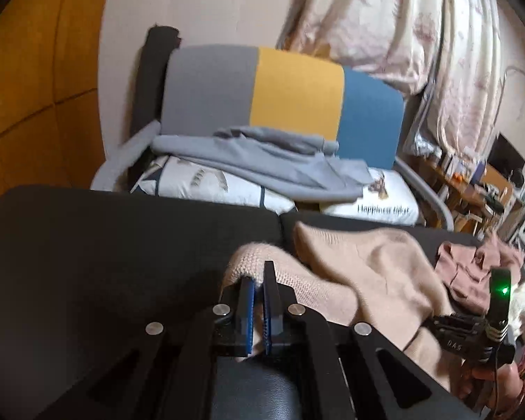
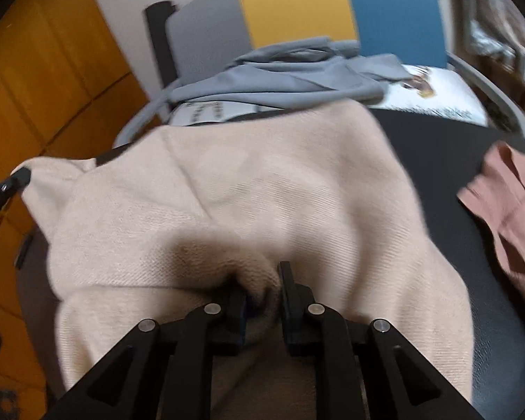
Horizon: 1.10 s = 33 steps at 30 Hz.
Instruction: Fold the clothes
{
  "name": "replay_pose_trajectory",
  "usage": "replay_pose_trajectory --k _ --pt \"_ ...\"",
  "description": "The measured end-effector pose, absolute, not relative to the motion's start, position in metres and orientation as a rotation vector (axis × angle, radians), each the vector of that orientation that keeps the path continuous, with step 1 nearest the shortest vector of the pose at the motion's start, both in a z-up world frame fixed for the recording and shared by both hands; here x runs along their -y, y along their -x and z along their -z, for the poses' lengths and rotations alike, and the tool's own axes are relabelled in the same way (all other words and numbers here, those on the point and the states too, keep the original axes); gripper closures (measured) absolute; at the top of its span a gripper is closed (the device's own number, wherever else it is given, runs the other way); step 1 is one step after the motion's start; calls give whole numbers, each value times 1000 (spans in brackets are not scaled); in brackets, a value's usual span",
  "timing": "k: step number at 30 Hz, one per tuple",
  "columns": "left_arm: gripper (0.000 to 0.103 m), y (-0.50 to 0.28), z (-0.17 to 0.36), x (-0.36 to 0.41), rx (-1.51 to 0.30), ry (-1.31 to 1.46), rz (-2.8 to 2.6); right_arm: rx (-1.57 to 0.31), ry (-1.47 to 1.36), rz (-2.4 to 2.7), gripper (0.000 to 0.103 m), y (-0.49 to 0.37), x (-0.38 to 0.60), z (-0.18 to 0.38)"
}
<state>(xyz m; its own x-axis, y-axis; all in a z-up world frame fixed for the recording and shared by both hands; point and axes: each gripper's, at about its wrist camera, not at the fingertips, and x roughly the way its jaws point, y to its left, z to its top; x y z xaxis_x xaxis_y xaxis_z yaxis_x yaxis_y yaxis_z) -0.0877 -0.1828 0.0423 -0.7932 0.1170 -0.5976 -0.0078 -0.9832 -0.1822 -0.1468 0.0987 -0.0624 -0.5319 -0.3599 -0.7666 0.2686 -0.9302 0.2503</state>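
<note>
A beige knit sweater (image 2: 262,182) lies spread over a black padded surface (image 1: 122,245). My left gripper (image 1: 259,276) is shut on its ribbed edge, with the blue pads pinching the knit. In the right wrist view one left fingertip (image 2: 17,178) holds the sweater's far left corner up. My right gripper (image 2: 262,283) is shut on a bunched fold of the same sweater (image 1: 367,269) at its near edge. The cloth hangs slack between the two grips. The right tool's green-lit housing (image 1: 500,301) shows at the right of the left wrist view.
A crumpled pink garment (image 2: 507,210) lies on the black surface to the right. Behind stands a chair with a grey, yellow and blue back (image 1: 290,94). It holds a grey garment (image 1: 262,161) on white printed cushions (image 1: 377,199). Orange wall panels (image 2: 52,70) are on the left and a cluttered desk (image 1: 479,189) at the far right.
</note>
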Motion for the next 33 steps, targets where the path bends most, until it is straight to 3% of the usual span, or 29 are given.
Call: replay_pose_trajectory --k 7,11,16,22,25,27,29,33 --pt "100 67 -84 230 201 901 -3000 91 -1131 2443 94 144 -58 11" --pt "100 75 -85 260 100 1036 -3063 69 -1205 2378 94 152 -27 15" --pt "97 114 -20 287 -20 1438 -2975 -56 -1313 2350 94 159 13 54" --pt "97 109 68 307 312 1609 -2816 -240 -1286 2387 91 150 28 73" --pt "90 80 69 325 484 1481 -2820 -277 -1273 2361 85 142 23 63" --pt "87 53 63 341 560 1372 -2829 -215 -1210 2376 75 131 6 47" --pt "86 35 58 360 474 1362 -2911 -170 -1163 2392 64 123 -6 36" --pt "80 18 59 391 311 1399 -3009 -229 -1132 2427 62 110 -12 36"
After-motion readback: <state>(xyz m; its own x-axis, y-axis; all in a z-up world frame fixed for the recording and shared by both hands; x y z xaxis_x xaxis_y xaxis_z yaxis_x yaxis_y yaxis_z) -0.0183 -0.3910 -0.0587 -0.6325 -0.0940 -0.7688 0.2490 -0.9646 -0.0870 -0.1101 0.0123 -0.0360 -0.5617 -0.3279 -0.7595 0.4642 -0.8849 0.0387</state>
